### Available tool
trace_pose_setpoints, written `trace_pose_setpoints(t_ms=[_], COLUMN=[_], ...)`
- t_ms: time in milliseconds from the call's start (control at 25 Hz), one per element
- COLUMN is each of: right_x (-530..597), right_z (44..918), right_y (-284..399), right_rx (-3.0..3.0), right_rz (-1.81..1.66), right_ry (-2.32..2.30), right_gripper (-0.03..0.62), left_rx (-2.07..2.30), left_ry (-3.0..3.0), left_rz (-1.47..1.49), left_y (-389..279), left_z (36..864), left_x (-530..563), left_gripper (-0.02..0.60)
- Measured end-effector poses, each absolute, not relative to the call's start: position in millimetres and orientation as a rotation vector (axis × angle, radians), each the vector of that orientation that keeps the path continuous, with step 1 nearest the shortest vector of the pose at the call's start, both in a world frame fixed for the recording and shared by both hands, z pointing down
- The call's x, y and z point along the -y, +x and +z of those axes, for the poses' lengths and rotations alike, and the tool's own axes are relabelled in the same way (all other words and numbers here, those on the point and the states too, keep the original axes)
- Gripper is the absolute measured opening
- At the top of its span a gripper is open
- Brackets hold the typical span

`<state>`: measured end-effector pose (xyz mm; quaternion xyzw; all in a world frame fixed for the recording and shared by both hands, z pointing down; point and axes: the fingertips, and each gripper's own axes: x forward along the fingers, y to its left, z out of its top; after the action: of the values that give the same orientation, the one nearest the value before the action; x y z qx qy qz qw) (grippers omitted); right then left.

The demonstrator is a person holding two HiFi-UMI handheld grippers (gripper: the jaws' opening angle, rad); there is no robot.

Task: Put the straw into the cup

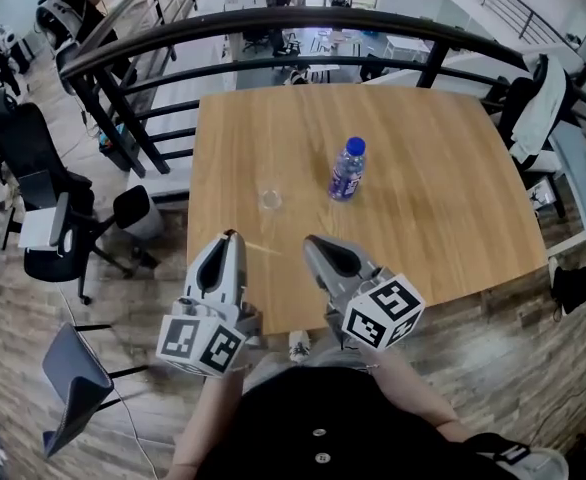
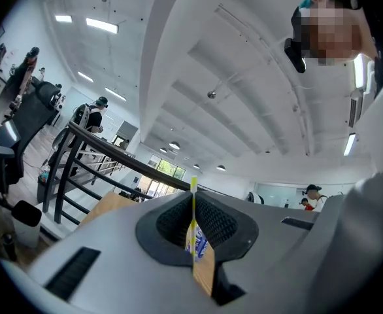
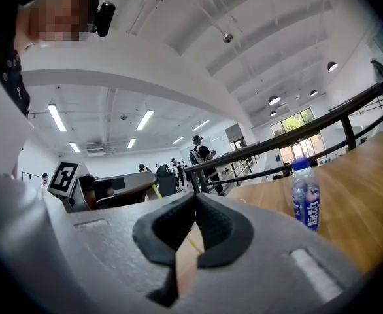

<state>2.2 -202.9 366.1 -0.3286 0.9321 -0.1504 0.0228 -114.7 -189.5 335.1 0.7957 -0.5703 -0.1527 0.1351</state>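
Observation:
A thin yellow straw [image 2: 193, 190] stands upright between the pads of my left gripper [image 2: 193, 200], which is shut on it. In the head view the left gripper [image 1: 230, 236] and the right gripper [image 1: 313, 241] hover side by side over the near edge of the wooden table [image 1: 423, 218]. A small clear cup [image 1: 270, 199] stands on the table just beyond the two tips. My right gripper [image 3: 194, 199] has its pads together with nothing seen between them. From the right gripper view the straw [image 3: 155, 190] sticks out of the left gripper's tip.
A blue-capped water bottle [image 1: 348, 168] stands upright right of the cup, also seen as the bottle [image 3: 306, 201] ahead-right. A black railing [image 1: 273, 28] curves round the table's far side. Office chairs [image 1: 48, 188] stand at the left, and another chair [image 1: 538, 108] at the right.

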Motion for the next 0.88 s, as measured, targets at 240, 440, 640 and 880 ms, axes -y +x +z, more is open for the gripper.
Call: trace_pose_setpoints(t_ms=[240,440,640,880], right_x=[228,239,253,268], right_z=[378,384,388,386], right_y=[5,6,8,3], right_rx=[-2.901,-2.898,-2.878,-2.855], right_rz=[-0.517,-0.553,-0.577,-0.593], right_ry=[-0.975,-0.963,-0.993,-1.043], right_gripper=[-0.002,-0.002,-0.002,-0.002], left_rx=[1.663,1.660,1.643,1.607], left_ry=[2.270,2.260,2.264,2.269], left_rz=[-0.442,-0.424,-0.409,-0.389], left_y=[-106,-104,-106,-115], left_z=[342,346,350,350], left_x=[214,228,242,261], left_gripper=[0.028,0.028,0.028,0.028])
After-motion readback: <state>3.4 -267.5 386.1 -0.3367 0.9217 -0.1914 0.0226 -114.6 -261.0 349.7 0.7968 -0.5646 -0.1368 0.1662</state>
